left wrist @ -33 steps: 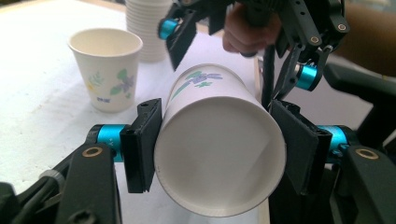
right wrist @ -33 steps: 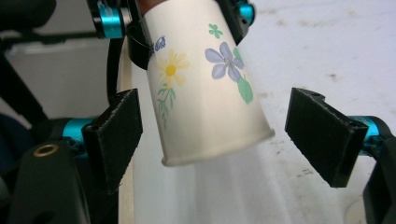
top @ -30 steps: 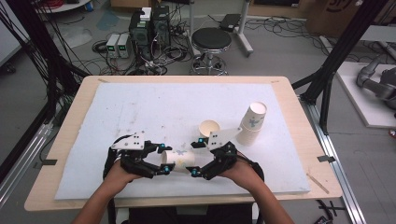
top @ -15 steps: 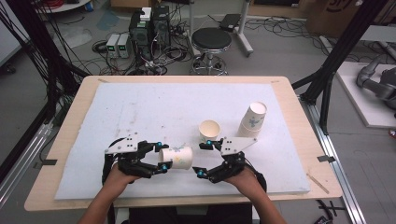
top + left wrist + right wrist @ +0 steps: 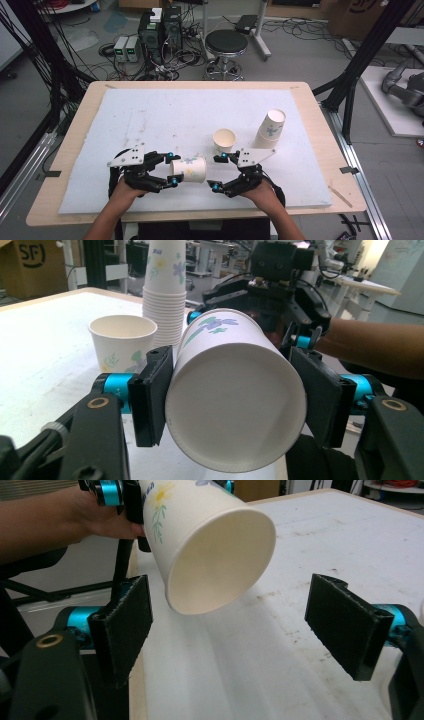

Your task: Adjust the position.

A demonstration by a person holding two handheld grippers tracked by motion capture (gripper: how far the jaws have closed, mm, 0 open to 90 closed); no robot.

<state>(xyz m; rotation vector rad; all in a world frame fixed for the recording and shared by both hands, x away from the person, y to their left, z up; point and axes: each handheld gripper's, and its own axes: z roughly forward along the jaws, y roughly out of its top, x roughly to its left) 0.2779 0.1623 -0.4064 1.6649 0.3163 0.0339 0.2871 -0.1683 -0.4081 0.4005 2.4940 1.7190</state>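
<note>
White padding [image 5: 150,120] covers the wooden table, with cables, a stool [image 5: 226,42] and equipment boxes on the floor behind it. Compared with a second ago, the two grippers have drawn apart: then they met close together around the paper cup [image 5: 189,169], and now the right gripper [image 5: 216,172] stands clear of it, beside its open mouth, with jaws spread wide and nothing between the pads. The left gripper [image 5: 171,169] has kept its place and pinches the cup near its base, holding it on its side above the pad.

From the left gripper view, the flat bottom of the cup [image 5: 235,405] sits squeezed between the pads, and beyond it stand an upright single cup [image 5: 122,342] and a stack of upturned cups [image 5: 165,295], with the right gripper [image 5: 280,275] farther off. From the right gripper view, the cup's hollow inside [image 5: 220,565] faces the camera, above and between the spread jaws, with the person's left hand [image 5: 107,522] behind it.
</note>
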